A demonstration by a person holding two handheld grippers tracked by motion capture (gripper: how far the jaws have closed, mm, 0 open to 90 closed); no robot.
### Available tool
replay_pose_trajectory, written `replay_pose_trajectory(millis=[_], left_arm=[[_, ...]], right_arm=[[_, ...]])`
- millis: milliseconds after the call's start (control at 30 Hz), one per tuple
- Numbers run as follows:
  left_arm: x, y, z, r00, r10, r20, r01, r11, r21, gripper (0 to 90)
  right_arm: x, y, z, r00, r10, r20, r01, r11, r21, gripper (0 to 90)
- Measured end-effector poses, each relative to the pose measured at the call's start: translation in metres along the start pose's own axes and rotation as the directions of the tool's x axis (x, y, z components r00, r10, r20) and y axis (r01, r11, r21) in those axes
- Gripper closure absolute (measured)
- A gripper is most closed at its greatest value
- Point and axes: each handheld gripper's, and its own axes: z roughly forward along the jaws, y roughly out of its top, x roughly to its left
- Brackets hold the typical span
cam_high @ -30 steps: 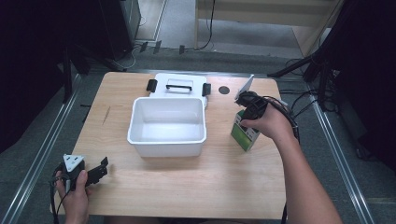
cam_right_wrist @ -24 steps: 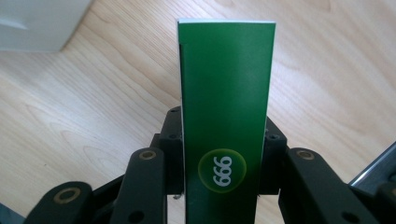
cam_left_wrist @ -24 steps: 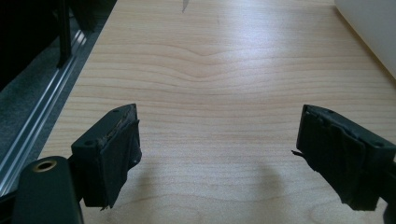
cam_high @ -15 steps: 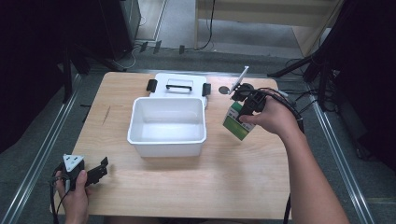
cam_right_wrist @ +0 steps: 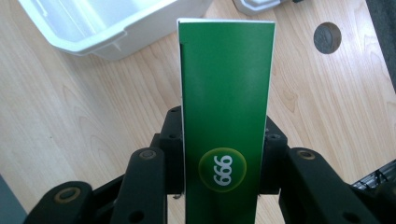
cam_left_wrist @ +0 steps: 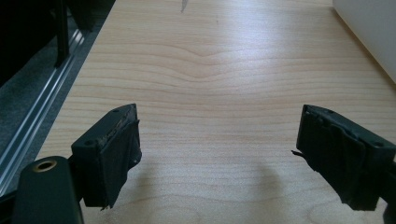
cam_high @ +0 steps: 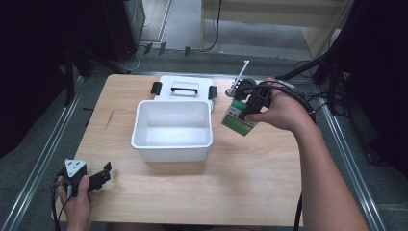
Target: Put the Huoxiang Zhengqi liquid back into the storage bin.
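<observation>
1. The high view shows the white bin, its lid behind, and the left gripper at the table's near-left corner; its jaws stand wide apart.
2. The right gripper view shows the green box clamped between the jaws, bearing a round "666" mark.
3. In the high view the box hangs tilted above the table, right of the bin.

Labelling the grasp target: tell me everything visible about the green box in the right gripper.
The green rectangular cardboard box is slim and flat-faced, with white edges and a round yellow-green logo reading 999 or 666, depending on which way up. It looks closed and undented. The right gripper is shut on its two narrow sides, with the black fingers pressing them. In the high view it hangs tilted above the wooden table, right of the white plastic bin.
</observation>
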Motion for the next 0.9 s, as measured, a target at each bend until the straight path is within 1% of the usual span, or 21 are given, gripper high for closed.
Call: replay_pose_trajectory(millis=[33,133,233,333,433,467,500,567,600,633,700,833,900], left_arm=[[0.000,0.000,0.000,1.0000,-0.001,0.001,0.001,1.0000,0.001,14.5],[0.000,0.000,0.000,1.0000,-0.005,0.002,0.005,1.0000,-0.002,14.5],[0.001,0.000,0.000,1.0000,-0.002,0.003,0.002,1.0000,0.000,14.5],[0.001,0.000,0.000,1.0000,-0.007,0.003,0.007,1.0000,-0.003,14.5],[0.001,0.000,0.000,0.9999,-0.008,0.007,0.008,1.0000,-0.003,14.5],[0.001,0.000,0.000,0.9999,-0.009,0.008,0.009,1.0000,-0.003,14.5],[0.001,0.000,0.000,0.9999,-0.008,0.008,0.008,1.0000,-0.002,14.5],[0.001,0.000,0.000,0.9999,-0.009,0.009,0.009,1.0000,-0.002,14.5],[0.001,0.000,0.000,0.9999,-0.011,0.009,0.011,0.9999,-0.002,14.5],[0.001,0.000,0.000,0.9999,-0.012,0.009,0.012,0.9999,-0.002,14.5],[0.001,0.000,0.000,0.9999,-0.012,0.010,0.012,0.9999,-0.002,14.5],[0.002,0.000,0.000,0.9998,-0.016,0.012,0.016,0.9999,-0.002,14.5],[0.002,0.000,0.000,0.9998,-0.015,0.011,0.015,0.9999,-0.002,14.5]], right_arm=[[0.001,0.001,-0.002,1.0000,0.002,-0.002,-0.002,1.000,-0.001,64.1],[0.003,0.006,-0.007,0.9990,-0.044,0.000,0.044,0.999,-0.006,64.1],[0.005,0.012,-0.013,0.9980,-0.063,0.000,0.063,0.998,-0.010,64.0],[0.006,0.018,-0.020,0.9964,-0.082,0.021,0.082,0.997,-0.009,64.0],[0.007,0.023,-0.026,0.9941,-0.106,0.024,0.107,0.994,-0.019,64.0],[0.008,0.026,-0.031,0.9917,-0.126,0.023,0.127,0.992,-0.024,64.1],[0.008,0.026,-0.031,0.9917,-0.126,0.023,0.127,0.992,-0.024,64.1],[0.010,0.029,-0.035,0.9876,-0.155,0.025,0.156,0.987,-0.030,64.1],[0.011,0.031,-0.037,0.9835,-0.178,0.031,0.179,0.983,-0.034,64.1],[0.012,0.033,-0.038,0.9776,-0.207,0.038,0.209,0.977,-0.041,64.1],[0.014,0.036,-0.041,0.9604,-0.274,0.048,0.277,0.959,-0.054,64.1],[0.021,0.044,-0.043,0.9304,-0.364,0.043,0.366,0.929,-0.059,64.2],[0.024,0.049,-0.045,0.9238,-0.381,0.039,0.383,0.922,-0.054,64.2]])
